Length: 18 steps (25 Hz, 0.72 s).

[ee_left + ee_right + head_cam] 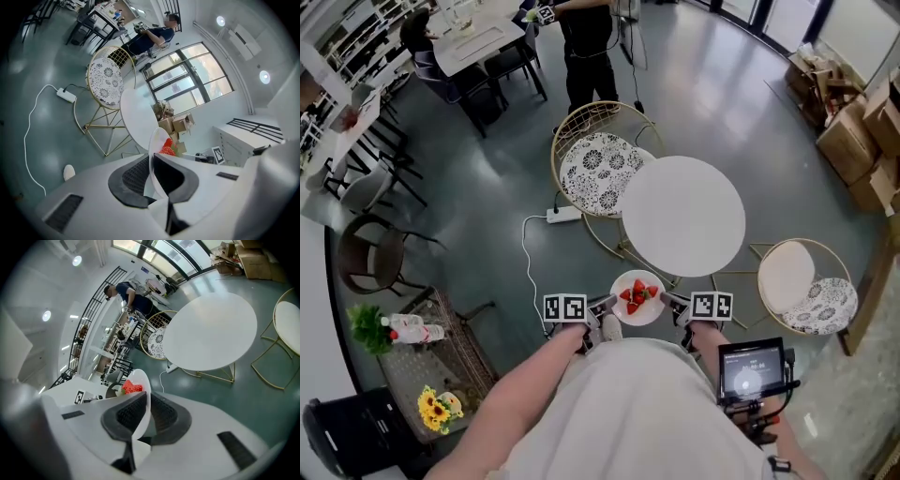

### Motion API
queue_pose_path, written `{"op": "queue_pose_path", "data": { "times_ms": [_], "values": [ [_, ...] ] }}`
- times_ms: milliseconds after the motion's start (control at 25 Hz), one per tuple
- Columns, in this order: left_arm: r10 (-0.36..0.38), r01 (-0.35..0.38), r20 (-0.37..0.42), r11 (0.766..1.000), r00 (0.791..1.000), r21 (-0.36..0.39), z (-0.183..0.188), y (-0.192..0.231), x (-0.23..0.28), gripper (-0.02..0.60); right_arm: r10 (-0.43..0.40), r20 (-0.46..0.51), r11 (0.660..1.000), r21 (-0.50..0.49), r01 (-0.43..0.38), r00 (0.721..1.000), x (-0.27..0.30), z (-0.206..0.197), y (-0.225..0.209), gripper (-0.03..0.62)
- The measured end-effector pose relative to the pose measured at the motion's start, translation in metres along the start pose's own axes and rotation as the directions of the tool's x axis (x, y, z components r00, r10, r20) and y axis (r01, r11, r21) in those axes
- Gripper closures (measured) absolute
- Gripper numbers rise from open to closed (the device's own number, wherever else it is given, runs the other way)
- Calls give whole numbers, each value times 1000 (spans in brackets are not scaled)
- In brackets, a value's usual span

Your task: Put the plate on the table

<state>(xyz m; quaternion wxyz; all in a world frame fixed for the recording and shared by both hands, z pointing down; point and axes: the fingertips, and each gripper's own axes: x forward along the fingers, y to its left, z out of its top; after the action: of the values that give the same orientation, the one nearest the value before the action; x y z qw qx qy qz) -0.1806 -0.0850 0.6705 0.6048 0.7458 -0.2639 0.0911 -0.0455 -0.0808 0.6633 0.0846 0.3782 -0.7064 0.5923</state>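
plate (639, 318): white, carrying strawberries (638, 294); was held in the air just short of the table (684, 216).
left gripper (602, 306): jaws were clamped on the plate's left rim.
right gripper (671, 303): jaws were clamped on the right rim.
step in hand: carry forward over the table; best kept level, lowered flat, both sides released together.
surface: round white top on gold legs.
room: grey floor (487, 234); gold-framed chairs (598, 167) beside the table; cardboard boxes (853, 131) at the far right.

Bright even light, fisheye-warped edges
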Motion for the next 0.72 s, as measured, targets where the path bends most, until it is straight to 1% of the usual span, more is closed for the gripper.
{"op": "queue_pose_path", "data": {
  "times_ms": [320, 440, 600, 720],
  "values": [
    [-24, 28, -77, 998, 997, 48, 25, 6, 5, 561, -45, 84, 998, 50, 41, 995, 9, 9, 1, 565],
    [-31, 36, -86, 998, 996, 53, 33, 7, 9, 561, -46, 102, 997, 70, 39, 994, 12, 14, 0, 565],
    [-16, 22, -93, 997, 995, 67, 48, 9, 12, 561, -44, 118, 996, 85, 34, 992, 18, 25, -1, 565],
    [5, 2, -96, 997, 995, 72, 60, 15, 16, 561, -43, 112, 995, 93, 32, 993, 28, 34, -4, 565]
  ]
}}
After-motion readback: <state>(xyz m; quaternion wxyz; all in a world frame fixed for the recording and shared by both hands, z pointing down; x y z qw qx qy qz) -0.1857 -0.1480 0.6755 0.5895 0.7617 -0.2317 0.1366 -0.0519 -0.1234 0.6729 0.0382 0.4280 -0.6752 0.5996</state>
